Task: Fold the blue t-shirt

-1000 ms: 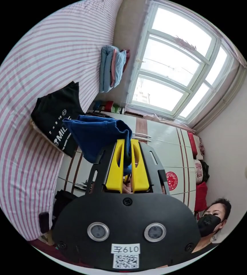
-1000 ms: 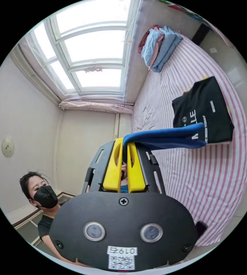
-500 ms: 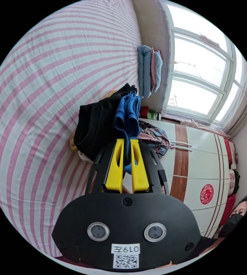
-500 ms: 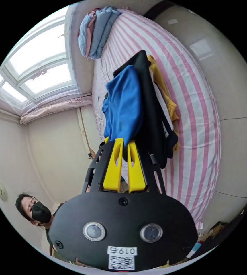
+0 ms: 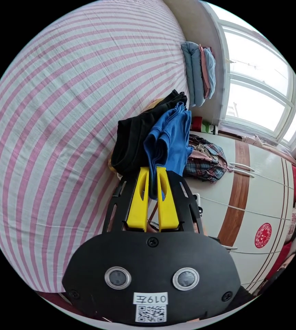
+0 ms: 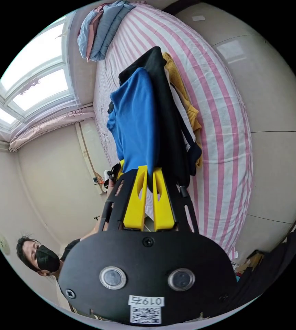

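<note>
- Left gripper view: cloth of the blue t-shirt [image 5: 170, 137] now lies bunched and folded against the black garment [image 5: 137, 137] on the striped bed [image 5: 52, 120]. A second ago it hung out in the air, clear of the pile, and half a second ago it had just reached the black garment. By my reading, the folded shirt is being set on the stack and the fold itself is about done.
- The left tool [image 5: 152, 182] has its yellow jaws nearly together, clamped on a dark blue edge of the shirt. It points along the bed toward the pile, low and close to the bed's edge. Beyond the pile are a plaid garment [image 5: 206, 161] on the wardrobe side and folded bedding [image 5: 199, 75] by the window.
- Right gripper view: the shirt [image 6: 134, 120] shows as a broad flat panel laid against the black garment [image 6: 165, 113], with a yellow garment [image 6: 182, 92] under that. A second ago it was a thin band stretched across the view; the panel has since spread out onto the stack.
- The right tool [image 6: 148, 185] grips the shirt's near edge, jaws pressed close on the fabric. It has rolled and swung in toward the pile over the last second. The person [image 6: 41, 257] stands behind it. What seems left is letting go.
</note>
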